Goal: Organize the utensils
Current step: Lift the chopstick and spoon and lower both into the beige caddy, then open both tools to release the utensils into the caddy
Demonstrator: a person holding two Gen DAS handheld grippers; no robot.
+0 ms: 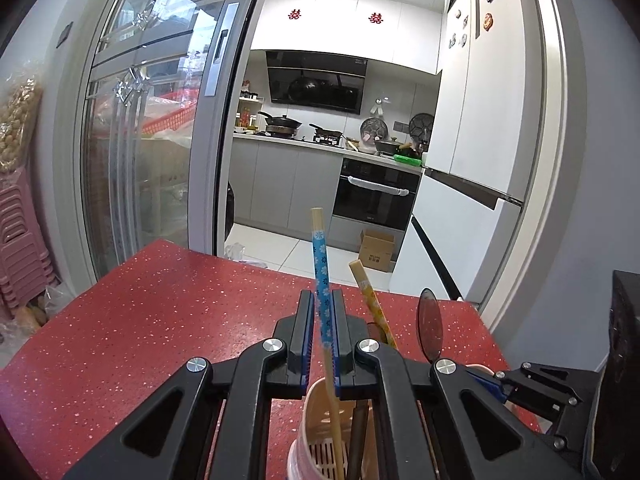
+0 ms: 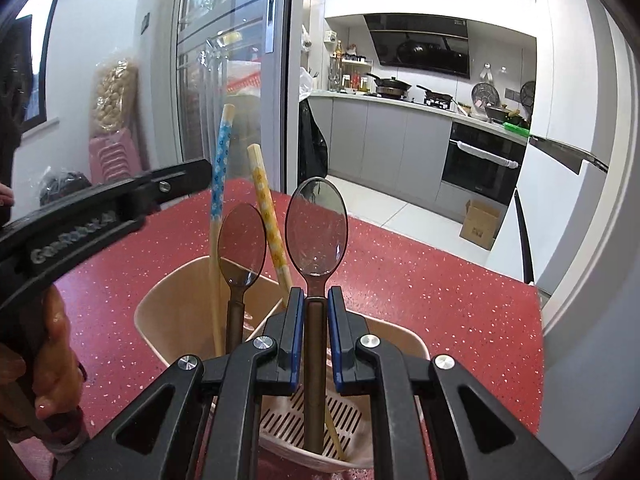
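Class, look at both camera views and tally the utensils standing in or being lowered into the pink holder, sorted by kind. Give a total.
Chopsticks: 2, the blue-patterned chopstick and the yellow-patterned chopstick
Spoons: 2, the smaller brown spoon and the larger brown spoon
Total: 4 utensils at the pink holder

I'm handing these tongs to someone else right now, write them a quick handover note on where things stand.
Left tongs: shut on the blue chopstick, its lower end inside the pink holder.
Right tongs: shut on the handle of the clear spoon, which also reaches down into the holder.
Already standing in the holder: the yellow chopstick and a second spoon.
Holder sits on the red table.
Left to do: release both pieces. No other utensils show on the table in these views.
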